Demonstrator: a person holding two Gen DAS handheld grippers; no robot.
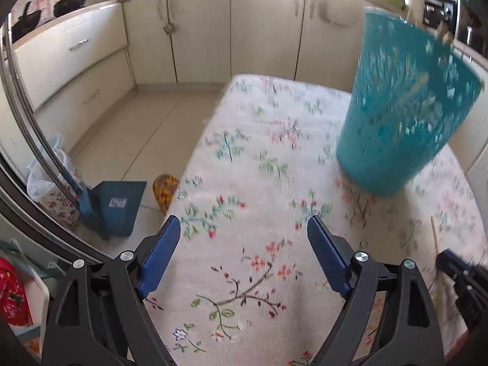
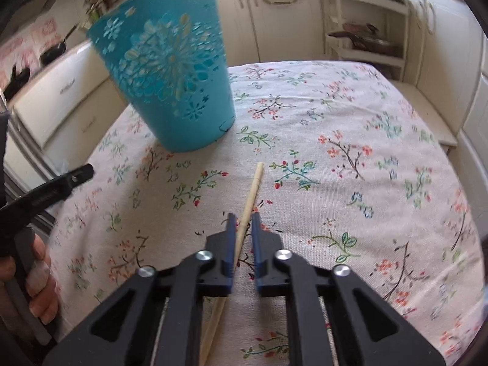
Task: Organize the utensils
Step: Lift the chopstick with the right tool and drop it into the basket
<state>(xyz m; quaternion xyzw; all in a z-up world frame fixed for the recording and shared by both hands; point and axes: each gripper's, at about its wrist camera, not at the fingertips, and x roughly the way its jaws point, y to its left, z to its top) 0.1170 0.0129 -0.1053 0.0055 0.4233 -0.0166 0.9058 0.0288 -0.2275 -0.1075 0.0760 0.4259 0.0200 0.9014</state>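
The right gripper [image 2: 243, 222] is nearest in its own view, low over the table, and its two blue fingers [image 2: 231, 238] are clenched on a pale wooden stick [image 2: 248, 204] that looks like a chopstick or a thin spoon handle; I cannot tell which. The stick lies flat on the floral tablecloth [image 2: 335, 158]. Its long axis runs from under the gripper body, lower left, up toward the upper right, so its free rounded end points away from the camera, roughly toward the far side of the table. In the left wrist view the left gripper [image 1: 244, 231] hangs over the cloth with its fingers [image 1: 161, 250] spread wide and released, nothing between them; only printed flowers are seen in the gap. At the right edge of that view a short piece of the same stick shows beside the dark tip of the right gripper. Farther on stands the teal basket [image 2: 174, 70], a tall plastic container with cut-out flower patterns, upright on the cloth, to the left of the stick's line and well apart from its tip. Behind the table are cream kitchen cabinets [image 1: 207, 27], and on the floor a blue dustpan [image 1: 116, 204].
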